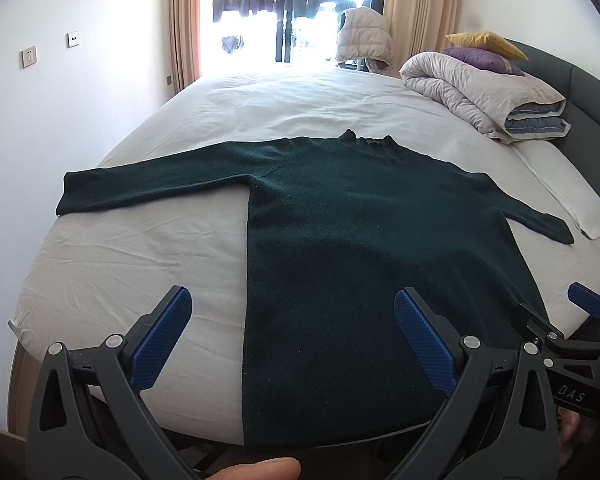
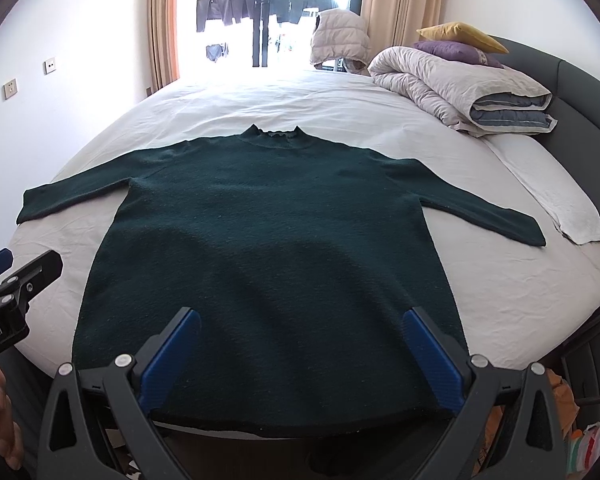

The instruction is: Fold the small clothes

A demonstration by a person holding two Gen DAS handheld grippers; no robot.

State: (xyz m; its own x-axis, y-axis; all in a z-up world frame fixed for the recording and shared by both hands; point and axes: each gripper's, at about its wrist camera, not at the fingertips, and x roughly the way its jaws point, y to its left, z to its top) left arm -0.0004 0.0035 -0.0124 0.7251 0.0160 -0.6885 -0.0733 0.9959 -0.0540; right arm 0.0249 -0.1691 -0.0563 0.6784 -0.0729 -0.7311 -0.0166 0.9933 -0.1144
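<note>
A bedroom in daylight: a bed [image 2: 520,300] with a pale sheet fills both views, a bright window [image 2: 268,16] behind it.

The left gripper [image 1: 292,312] hangs over the near edge of the bed with its jaws spread wide and nothing between them; one blue pad [image 1: 162,344] is over bare sheet, the other over the sweater's lower left side. The right gripper [image 2: 300,332] is likewise wide open and empty, both its pads over the sweater's hem area. Whether either touches the cloth I cannot tell.

The sweater [image 2: 268,240], dark green with a high neck, lies flat on the sheet, hem toward the grippers, neck toward the window, both sleeves stretched out sideways. The hem reaches the bed's near edge. No fold shows yet, so the task looks to be at its start.

Further out, a rolled duvet [image 2: 460,92] with two cushions [image 2: 456,40] sits at the far right, and a small white cloth [image 2: 572,212] lies just beside the right cuff.

Risks, as I judge them: the knit is thick and limp, so a pinch may catch only the top layer and drag it askew. Uneven lifts by the two grippers would skew the fold. A pinch at the hem could also take sheet with it, or pull the sweater off the edge.
</note>
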